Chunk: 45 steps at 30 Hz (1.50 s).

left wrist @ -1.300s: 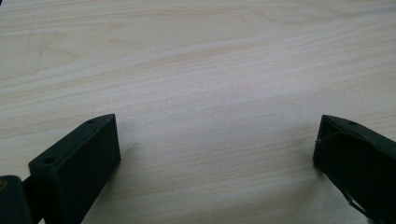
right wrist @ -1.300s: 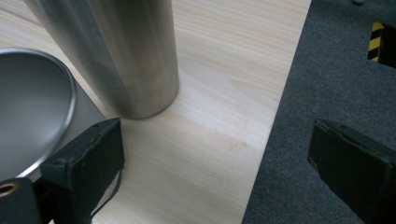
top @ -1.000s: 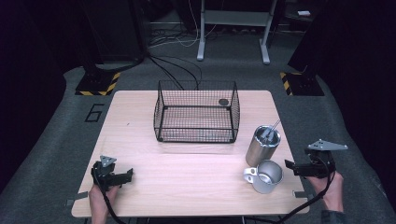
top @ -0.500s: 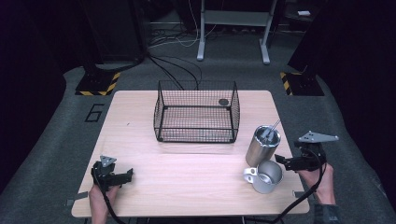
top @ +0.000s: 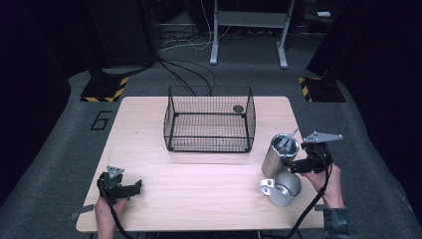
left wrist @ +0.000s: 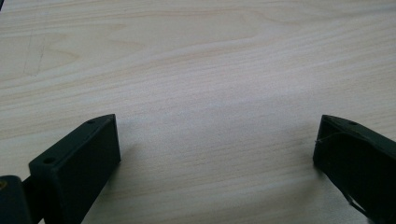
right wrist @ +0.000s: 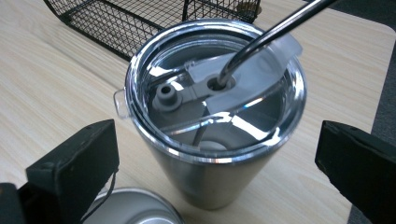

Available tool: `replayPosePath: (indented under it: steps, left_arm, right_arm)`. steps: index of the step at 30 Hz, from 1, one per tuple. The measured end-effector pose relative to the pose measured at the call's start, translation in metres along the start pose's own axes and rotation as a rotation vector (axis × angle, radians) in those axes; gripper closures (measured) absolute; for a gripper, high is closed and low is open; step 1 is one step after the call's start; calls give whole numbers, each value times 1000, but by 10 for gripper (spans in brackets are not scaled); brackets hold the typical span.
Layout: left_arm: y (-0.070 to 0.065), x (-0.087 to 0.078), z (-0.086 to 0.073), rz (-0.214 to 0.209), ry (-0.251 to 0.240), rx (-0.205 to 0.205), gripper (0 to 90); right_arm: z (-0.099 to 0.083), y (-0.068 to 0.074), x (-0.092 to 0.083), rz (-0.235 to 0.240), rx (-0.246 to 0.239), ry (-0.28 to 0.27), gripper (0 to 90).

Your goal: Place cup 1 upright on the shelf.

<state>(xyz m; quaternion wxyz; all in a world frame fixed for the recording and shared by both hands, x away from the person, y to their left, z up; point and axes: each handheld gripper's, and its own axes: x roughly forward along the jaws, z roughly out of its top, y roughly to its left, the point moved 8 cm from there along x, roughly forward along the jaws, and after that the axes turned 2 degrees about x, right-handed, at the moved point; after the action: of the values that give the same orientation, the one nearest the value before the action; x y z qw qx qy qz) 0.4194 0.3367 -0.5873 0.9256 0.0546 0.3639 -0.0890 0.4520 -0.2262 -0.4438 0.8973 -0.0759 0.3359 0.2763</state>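
Observation:
A steel tumbler (top: 278,155) (right wrist: 215,126) with a clear lid and a metal straw (right wrist: 261,39) stands at the table's right side. Just in front of it sits a steel mug (top: 281,188) (right wrist: 135,207) with a handle. My right gripper (top: 294,164) (right wrist: 215,163) is open, its jaws spread on either side of the tumbler's upper body without touching it. A black wire basket (top: 209,119) (right wrist: 140,18) stands at the table's middle back, with a small round object (top: 238,108) inside. My left gripper (top: 133,188) (left wrist: 215,154) rests open low over bare wood near the front left.
The light wooden table (top: 199,199) has open room between the two grippers. Beyond its far edge lie cables (top: 184,74) on the grey floor, a metal stand (top: 249,30) and yellow-black striped bases (top: 104,89).
My right gripper has moved left and forward from the table's right edge up to the tumbler, its jaws now on either side of it. The left gripper has not moved.

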Motion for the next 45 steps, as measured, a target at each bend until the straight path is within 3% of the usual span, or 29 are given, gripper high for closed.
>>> replayPosePath:
  steps: [12, 45]
  left_arm:
    - [0, 0, 0, 2, -2, 1, 5]
    - [0, 0, 0, 7, -2, 9, 5]
  right_arm:
    - [11, 3, 15, -17, 0, 7, 0]
    - [17, 2, 30, -48, -2, -4, 25]
